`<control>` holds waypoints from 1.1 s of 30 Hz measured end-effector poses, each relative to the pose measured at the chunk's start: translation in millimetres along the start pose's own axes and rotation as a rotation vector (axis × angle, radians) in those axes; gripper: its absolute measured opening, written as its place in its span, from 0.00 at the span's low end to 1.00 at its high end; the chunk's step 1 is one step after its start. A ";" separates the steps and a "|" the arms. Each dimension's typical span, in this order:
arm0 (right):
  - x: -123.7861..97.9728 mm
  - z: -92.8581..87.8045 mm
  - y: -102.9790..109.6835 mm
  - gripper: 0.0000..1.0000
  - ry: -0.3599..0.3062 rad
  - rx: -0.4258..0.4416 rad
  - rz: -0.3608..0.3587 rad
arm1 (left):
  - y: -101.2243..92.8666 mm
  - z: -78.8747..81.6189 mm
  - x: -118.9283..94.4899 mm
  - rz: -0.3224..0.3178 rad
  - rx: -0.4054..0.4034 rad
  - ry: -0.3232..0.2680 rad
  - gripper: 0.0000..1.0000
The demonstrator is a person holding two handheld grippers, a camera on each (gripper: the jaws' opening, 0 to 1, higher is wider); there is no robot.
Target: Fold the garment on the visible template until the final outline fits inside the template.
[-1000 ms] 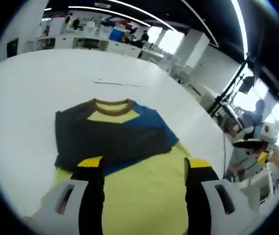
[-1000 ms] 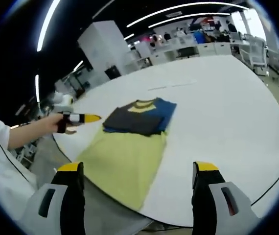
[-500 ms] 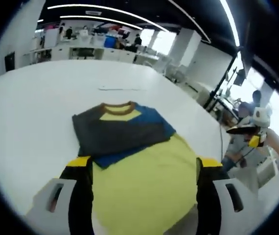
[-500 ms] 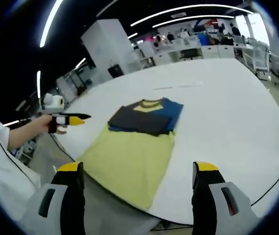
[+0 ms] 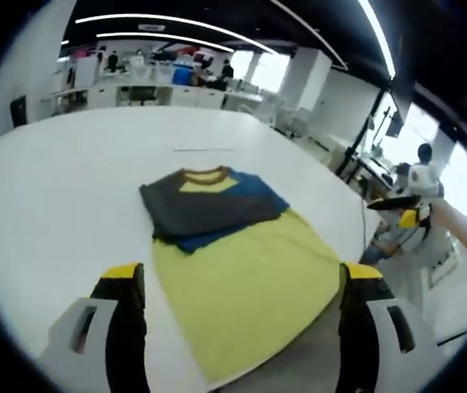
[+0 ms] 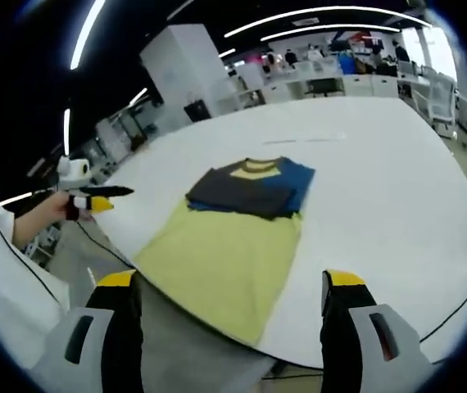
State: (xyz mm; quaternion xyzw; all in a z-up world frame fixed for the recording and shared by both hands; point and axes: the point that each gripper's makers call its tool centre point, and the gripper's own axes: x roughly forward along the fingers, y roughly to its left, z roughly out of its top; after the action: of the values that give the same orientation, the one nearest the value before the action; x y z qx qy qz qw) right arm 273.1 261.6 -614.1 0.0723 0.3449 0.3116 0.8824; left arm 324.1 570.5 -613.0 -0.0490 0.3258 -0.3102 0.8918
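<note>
The folded garment [image 5: 209, 205], dark grey and blue with a yellow neck patch and a brown collar, lies flat on the far end of the yellow template [image 5: 246, 282]. It covers the template's far part, and its dark edges reach slightly past the yellow on the sides. My left gripper [image 5: 242, 272] is open and empty, held back above the template's near end. My right gripper [image 6: 230, 280] is open and empty too, off the table's near edge, facing the garment [image 6: 250, 188] and the template [image 6: 221, 258]. The left gripper [image 6: 94, 196] is held at the left, and the right gripper [image 5: 397, 205] at the right.
The white round table [image 5: 53, 188] has a thin strip [image 5: 205, 149] lying beyond the garment. The template's near end hangs at the table's edge [image 6: 299, 352]. A sleeve [image 6: 4, 270] shows at the left. Desks and people stand far behind.
Both grippers have drawn back from the table, so garment and template look smaller and farther. The garment lies as before. Both grippers stay open.
</note>
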 end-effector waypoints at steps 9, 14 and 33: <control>-3.0 2.7 3.5 0.91 -0.009 -0.005 -0.005 | 14.5 -7.4 -32.7 0.039 -0.026 -0.027 0.99; -8.2 5.2 2.0 0.91 -0.017 -0.008 -0.014 | 23.8 -10.6 -47.3 0.062 -0.028 -0.035 0.99; -13.2 -2.5 -1.7 0.90 -0.005 -0.003 -0.027 | 35.2 -22.4 -55.1 0.100 -0.019 -0.009 0.99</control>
State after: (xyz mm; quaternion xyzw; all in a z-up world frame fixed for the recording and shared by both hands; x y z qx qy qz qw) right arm 264.8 252.1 -609.1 0.0671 0.3432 0.2999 0.8876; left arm 295.9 633.6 -610.4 -0.0427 0.3266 -0.2619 0.9072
